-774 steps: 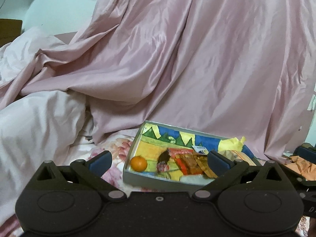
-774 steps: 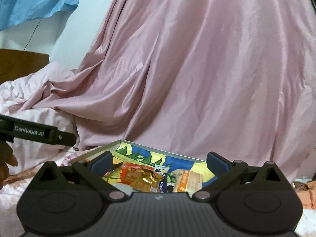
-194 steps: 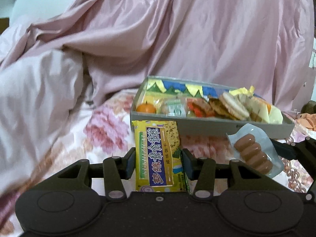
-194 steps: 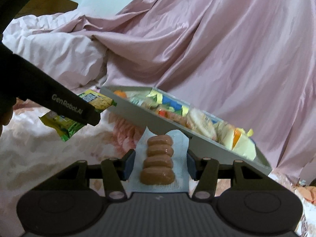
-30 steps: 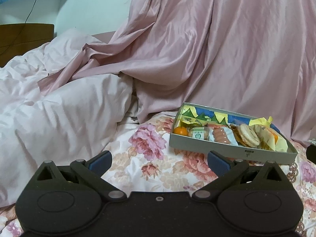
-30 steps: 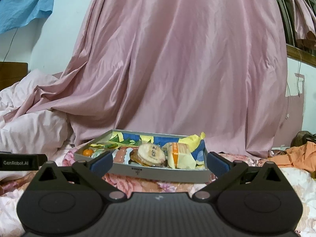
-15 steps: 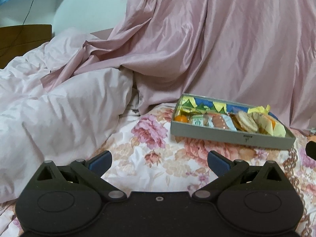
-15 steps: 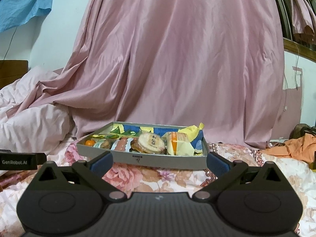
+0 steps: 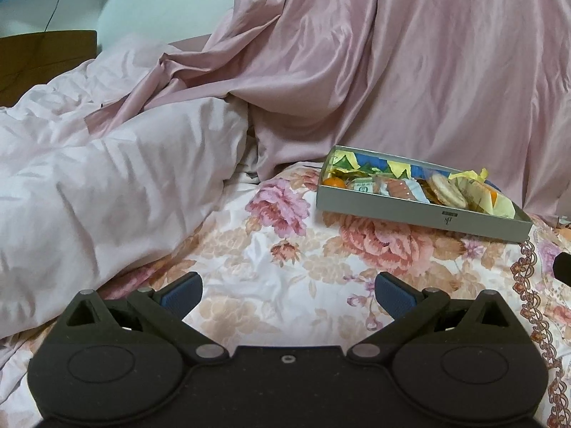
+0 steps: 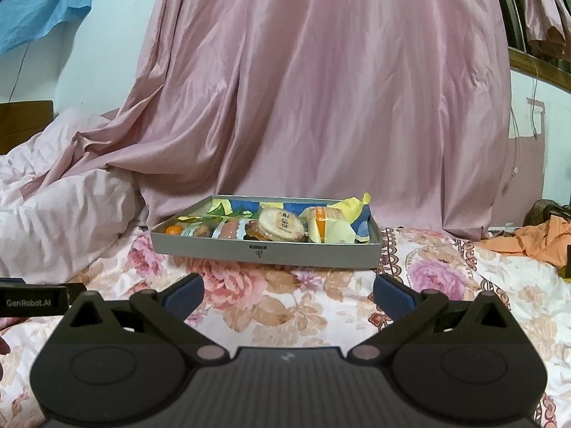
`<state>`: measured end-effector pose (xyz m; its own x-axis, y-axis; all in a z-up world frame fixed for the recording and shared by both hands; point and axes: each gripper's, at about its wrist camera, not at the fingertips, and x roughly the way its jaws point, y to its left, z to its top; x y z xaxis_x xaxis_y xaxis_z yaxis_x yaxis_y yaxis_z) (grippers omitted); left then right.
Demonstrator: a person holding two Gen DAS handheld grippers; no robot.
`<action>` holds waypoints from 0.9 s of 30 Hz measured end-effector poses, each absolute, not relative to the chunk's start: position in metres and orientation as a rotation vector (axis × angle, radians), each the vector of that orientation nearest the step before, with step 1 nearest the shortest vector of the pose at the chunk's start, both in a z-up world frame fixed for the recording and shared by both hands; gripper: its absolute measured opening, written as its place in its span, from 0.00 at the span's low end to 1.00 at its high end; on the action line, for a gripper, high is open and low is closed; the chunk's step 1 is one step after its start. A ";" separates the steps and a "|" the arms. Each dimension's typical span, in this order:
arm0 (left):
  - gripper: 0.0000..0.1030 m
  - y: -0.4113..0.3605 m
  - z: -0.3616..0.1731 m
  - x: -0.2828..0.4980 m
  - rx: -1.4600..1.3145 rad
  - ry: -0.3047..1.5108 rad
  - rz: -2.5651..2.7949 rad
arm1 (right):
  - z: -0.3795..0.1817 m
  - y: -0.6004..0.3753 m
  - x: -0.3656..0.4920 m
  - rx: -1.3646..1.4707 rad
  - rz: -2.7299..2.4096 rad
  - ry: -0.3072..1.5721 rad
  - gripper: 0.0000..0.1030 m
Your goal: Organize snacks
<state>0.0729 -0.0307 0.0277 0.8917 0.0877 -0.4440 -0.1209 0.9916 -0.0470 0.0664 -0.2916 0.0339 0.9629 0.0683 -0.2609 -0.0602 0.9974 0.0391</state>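
Both grippers were held back from the work and emptied. The left gripper (image 9: 287, 292) was seen with its blue-padded fingers (image 9: 182, 291) spread wide over the floral bedspread (image 9: 285, 249), nothing between them; the right gripper (image 10: 287, 292) was likewise spread and unloaded. Seconds earlier a green biscuit packet had been pinched by the left and a sausage pack by the right; within the last second both units were drawn further away from the grey tray (image 10: 264, 249). Beyond the grippers, the tray was found resting on the bedspread, well apart from both. The sausage pack (image 10: 230, 230) was lodged inside it, beside a small orange (image 10: 173, 229) and a round wrapped cake (image 10: 282, 226). No loose snack was seen outside the tray, so the task was judged essentially complete. "GenRobot.AI" was read on the left unit's arm (image 10: 34, 302); the tray's front mark was too small to read.
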 end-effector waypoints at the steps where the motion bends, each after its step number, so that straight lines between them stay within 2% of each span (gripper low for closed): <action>1: 0.99 -0.031 0.028 0.072 -0.073 0.456 0.108 | 0.034 -0.291 0.065 0.030 0.066 0.265 1.00; 27: 0.99 -0.036 0.015 0.061 -0.024 0.480 0.072 | 0.014 -0.284 0.058 0.047 0.086 0.330 1.00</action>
<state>0.0609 -0.0357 0.0147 0.8844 0.0631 -0.4624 -0.0746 0.9972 -0.0066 0.0579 -0.2840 0.0135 0.9423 0.0922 -0.3217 -0.0767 0.9952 0.0604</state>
